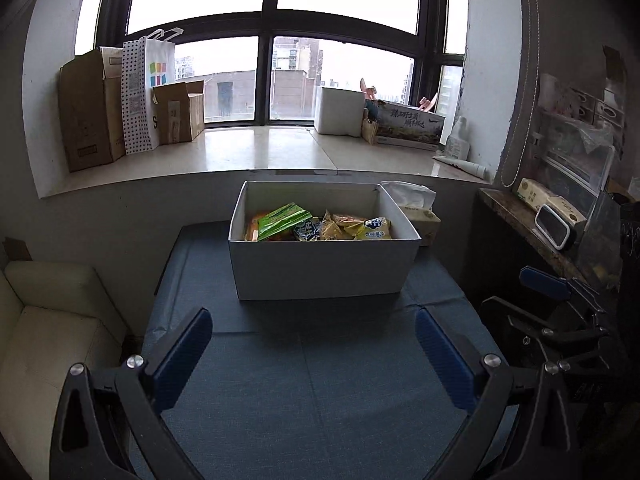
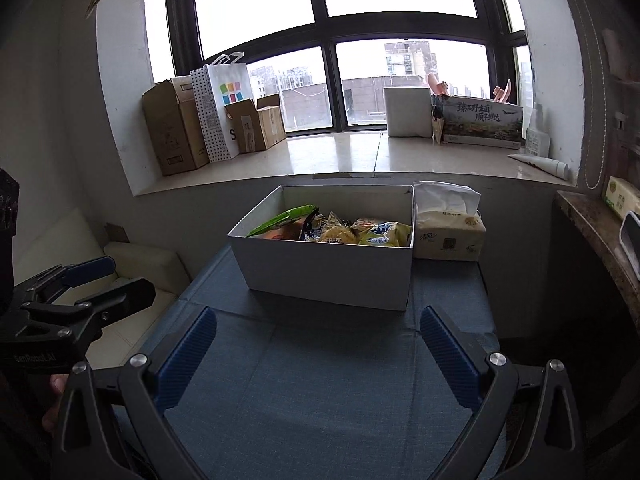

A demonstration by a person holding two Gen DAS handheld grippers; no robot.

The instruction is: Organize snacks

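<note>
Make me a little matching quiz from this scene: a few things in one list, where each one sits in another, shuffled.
Things:
1. green snack packet
2. tissue pack
3. dotted paper bag
4. white box

Places:
A. on the windowsill
B. on the blue tabletop, centre
C. inside the white box
D. right beside the white box

Pairs: 1-C, 2-D, 3-A, 4-B

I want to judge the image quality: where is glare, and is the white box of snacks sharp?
Left wrist view: the window is blown out to white, and the white cardboard box of snacks is sharp but backlit. Right wrist view: the window glare is the same, the frame lines bend strongly, and the pale stone windowsill shows reflections.
</note>
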